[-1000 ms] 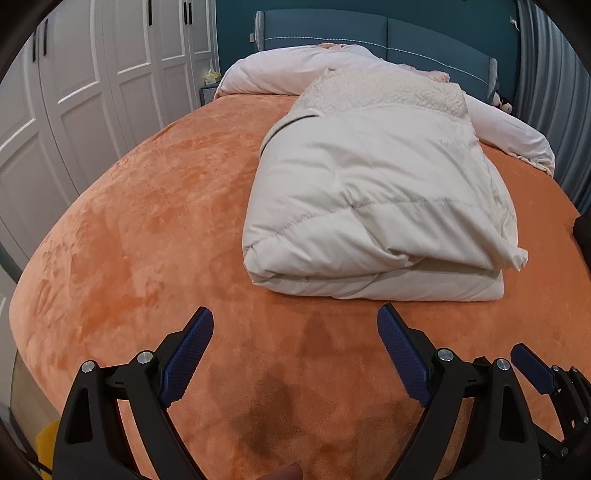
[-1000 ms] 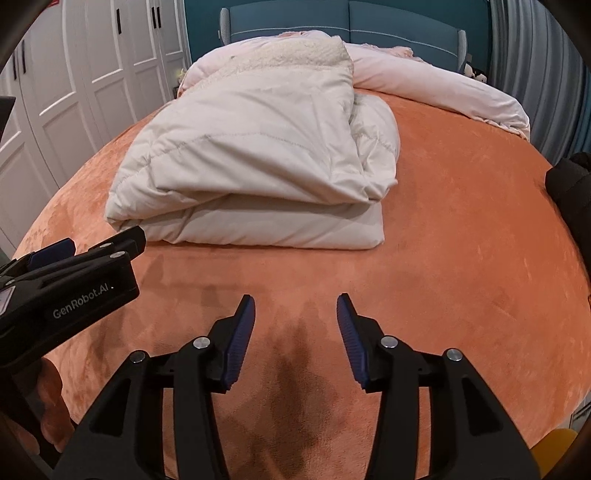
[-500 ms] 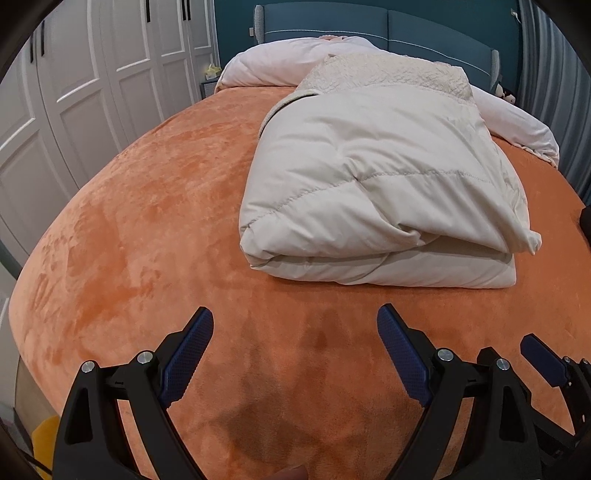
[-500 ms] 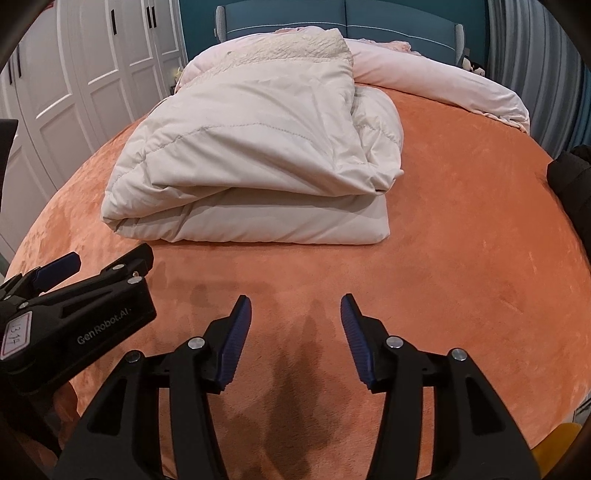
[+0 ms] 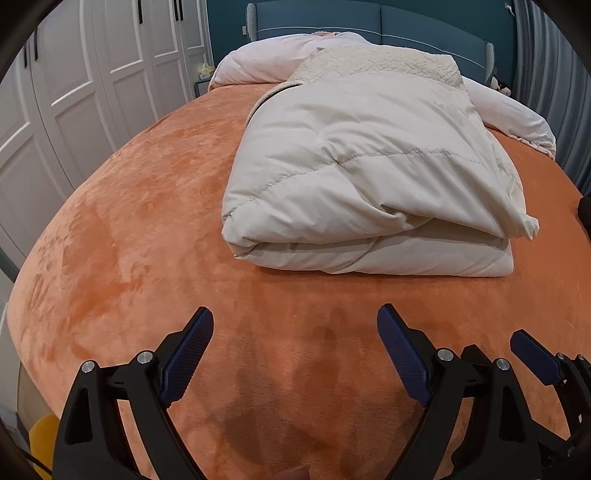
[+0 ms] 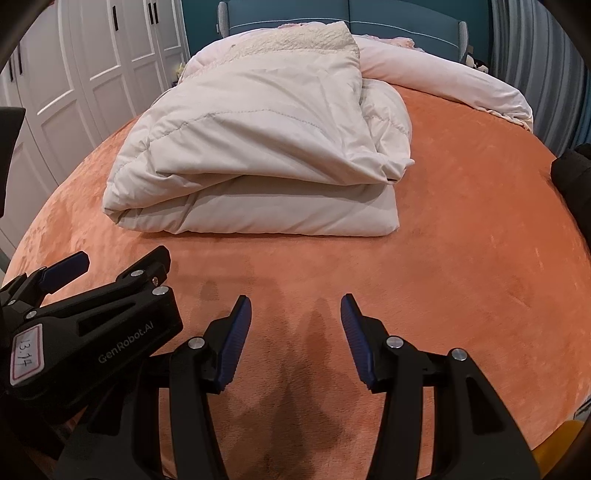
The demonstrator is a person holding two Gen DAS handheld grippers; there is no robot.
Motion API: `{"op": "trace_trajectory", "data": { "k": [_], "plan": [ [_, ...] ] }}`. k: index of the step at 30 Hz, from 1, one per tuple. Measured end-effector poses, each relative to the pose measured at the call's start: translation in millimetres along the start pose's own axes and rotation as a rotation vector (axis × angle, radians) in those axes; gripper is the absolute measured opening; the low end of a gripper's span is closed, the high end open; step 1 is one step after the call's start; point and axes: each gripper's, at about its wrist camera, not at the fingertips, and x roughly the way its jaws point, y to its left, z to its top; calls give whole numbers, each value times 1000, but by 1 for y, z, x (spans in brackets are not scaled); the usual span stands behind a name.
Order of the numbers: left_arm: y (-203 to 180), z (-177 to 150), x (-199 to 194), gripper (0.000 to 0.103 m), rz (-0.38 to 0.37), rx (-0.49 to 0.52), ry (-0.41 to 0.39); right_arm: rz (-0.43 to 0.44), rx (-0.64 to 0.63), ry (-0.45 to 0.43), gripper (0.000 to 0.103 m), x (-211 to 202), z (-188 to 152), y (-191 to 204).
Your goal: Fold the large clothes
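Note:
A cream padded coat (image 5: 369,177) lies folded in a thick bundle on the orange bed cover (image 5: 147,229); it also shows in the right wrist view (image 6: 258,155). My left gripper (image 5: 295,325) is open and empty, low over the cover, short of the coat's near folded edge. My right gripper (image 6: 295,314) is open and empty, also just short of that edge. The left gripper's body (image 6: 92,325) shows at the left of the right wrist view, and a right gripper finger (image 5: 532,354) shows at the right of the left wrist view.
A pale pink duvet (image 5: 266,59) lies bunched along the blue headboard (image 5: 406,22). White wardrobe doors (image 5: 74,92) stand to the left. A dark item (image 6: 572,166) sits at the bed's right edge. Grey curtains (image 6: 535,55) hang at the right.
Both grippers have moved forward toward the folded coat, which now looks larger and nearer. Both stay open.

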Motion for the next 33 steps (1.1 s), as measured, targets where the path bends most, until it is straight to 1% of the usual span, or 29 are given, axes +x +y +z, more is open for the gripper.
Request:
{"op": "trace_trajectory", "data": {
  "k": [12,17,19,20,33],
  "plan": [
    [1,3,0,87,14,-16,-7,-19,14,-16,49,-3,1,0],
    [3,3,1,87,21,-16,-5,-14,38,-19,49,-5,5,-6],
    [3,3,1,87,20,-12,-3,-13,31,-17,49,-5,6,-5],
    [2,3,0,86,20,-9,-4,-14,30,-16,49,-5,6,-4],
    [3,2,4,86,29,-11,1,-14,44,-7,49,-2,3,-5]
  ]
}}
